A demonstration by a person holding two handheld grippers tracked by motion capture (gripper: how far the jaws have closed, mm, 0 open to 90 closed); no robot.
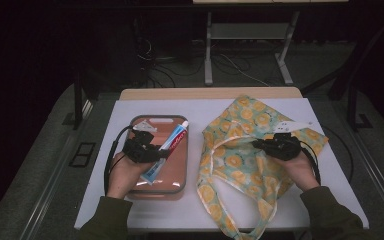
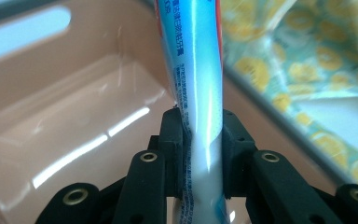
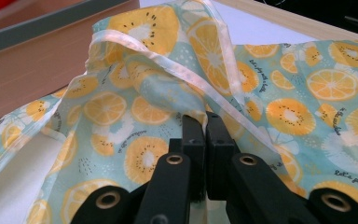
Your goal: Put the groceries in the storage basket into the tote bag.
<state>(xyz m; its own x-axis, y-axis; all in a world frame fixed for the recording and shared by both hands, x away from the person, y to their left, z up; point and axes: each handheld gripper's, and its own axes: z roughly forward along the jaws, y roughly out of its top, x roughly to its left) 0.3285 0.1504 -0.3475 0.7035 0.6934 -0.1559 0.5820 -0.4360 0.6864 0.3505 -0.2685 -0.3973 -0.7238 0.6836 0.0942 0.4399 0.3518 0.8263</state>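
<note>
A blue and white toothpaste tube with a white cap slants over the pink tray. My left gripper is shut on the tube's lower half; in the left gripper view both pads press the toothpaste tube above the pink tray. To the right lies a fruit-print cloth bag with long handles. My right gripper is shut on a fold of the bag near its opening. In the right gripper view the jaws pinch the bag's fabric beside its pale edge band.
The white tabletop carries the tray at left and the bag at right, with bare strips at the front and far edges. The bag's handles hang toward the front edge. Table legs and cables stand on the floor beyond.
</note>
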